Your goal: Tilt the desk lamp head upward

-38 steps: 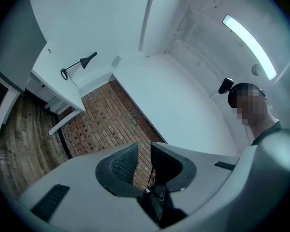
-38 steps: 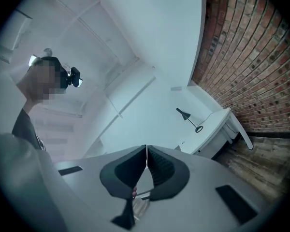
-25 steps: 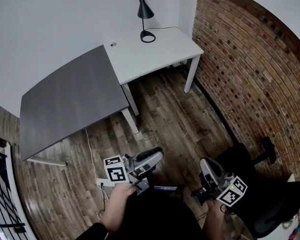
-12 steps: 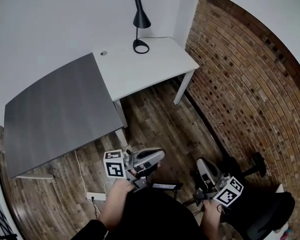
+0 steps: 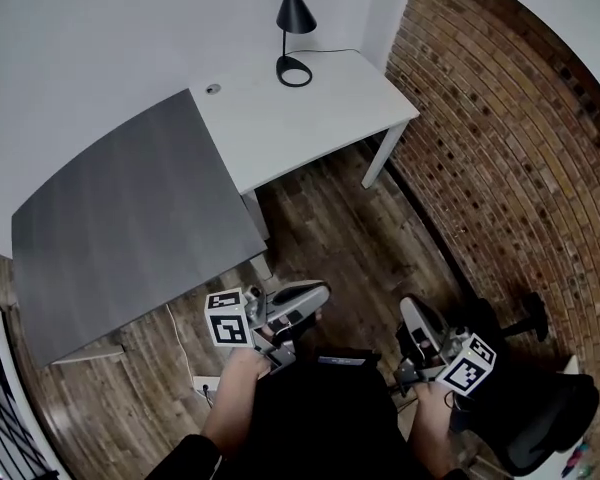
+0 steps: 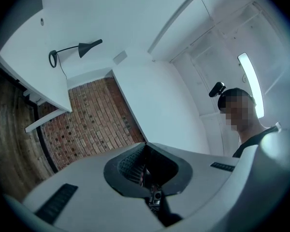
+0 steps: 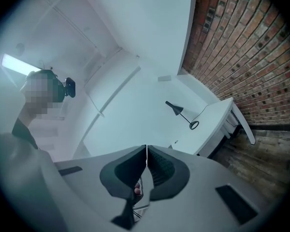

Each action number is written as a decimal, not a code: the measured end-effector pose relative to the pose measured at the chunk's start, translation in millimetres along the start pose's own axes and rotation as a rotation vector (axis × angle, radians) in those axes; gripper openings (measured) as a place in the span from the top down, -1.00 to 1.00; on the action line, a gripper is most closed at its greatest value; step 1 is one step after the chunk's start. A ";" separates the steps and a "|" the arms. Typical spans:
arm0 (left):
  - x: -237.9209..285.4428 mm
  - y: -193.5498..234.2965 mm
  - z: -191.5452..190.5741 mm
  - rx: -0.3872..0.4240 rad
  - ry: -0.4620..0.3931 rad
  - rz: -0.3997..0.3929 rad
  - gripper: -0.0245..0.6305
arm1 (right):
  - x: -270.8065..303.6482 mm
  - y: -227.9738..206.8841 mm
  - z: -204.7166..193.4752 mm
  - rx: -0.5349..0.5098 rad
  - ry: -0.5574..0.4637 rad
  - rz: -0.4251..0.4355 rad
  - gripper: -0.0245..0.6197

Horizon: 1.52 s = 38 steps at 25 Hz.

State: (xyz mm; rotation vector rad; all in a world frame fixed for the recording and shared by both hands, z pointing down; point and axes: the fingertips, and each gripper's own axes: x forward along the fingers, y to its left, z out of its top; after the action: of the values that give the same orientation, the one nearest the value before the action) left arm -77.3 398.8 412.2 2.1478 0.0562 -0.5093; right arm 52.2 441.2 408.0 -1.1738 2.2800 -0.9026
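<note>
The black desk lamp (image 5: pixel 293 28) stands at the back of the white desk (image 5: pixel 330 108), its cone head (image 5: pixel 296 13) pointing down over its ring base (image 5: pixel 293 70). Both grippers are held low over the wooden floor, far short of the desk. My left gripper (image 5: pixel 318 294) is shut with nothing in it. My right gripper (image 5: pixel 411 311) is likewise shut and empty. The lamp (image 6: pixel 75 52) appears small and distant at the upper left of the left gripper view, above the shut left gripper (image 6: pixel 145 149). It also shows in the right gripper view as the lamp (image 7: pixel 182 114), beyond the shut right gripper (image 7: pixel 146 149).
A grey desk (image 5: pixel 130 218) adjoins the white one on the left. A brick wall (image 5: pixel 520 148) runs along the right. A black office chair (image 5: pixel 540 408) stands at the lower right. A power strip and cable (image 5: pixel 202 383) lie on the floor near the left hand.
The person and both grippers have moved forward across the floor toward the desks, and the head view has swung, so the lamp sits higher in the frame.
</note>
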 end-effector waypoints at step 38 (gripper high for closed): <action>190.4 162.5 81.3 0.121 -0.154 0.381 0.67 | 63.0 -203.1 173.1 0.127 0.122 0.251 0.88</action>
State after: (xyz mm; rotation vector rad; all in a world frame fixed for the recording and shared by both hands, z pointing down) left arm 105.8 210.1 424.2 2.1581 -0.4715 -0.4592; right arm 237.2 239.6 426.3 -0.7773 2.3594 -1.0262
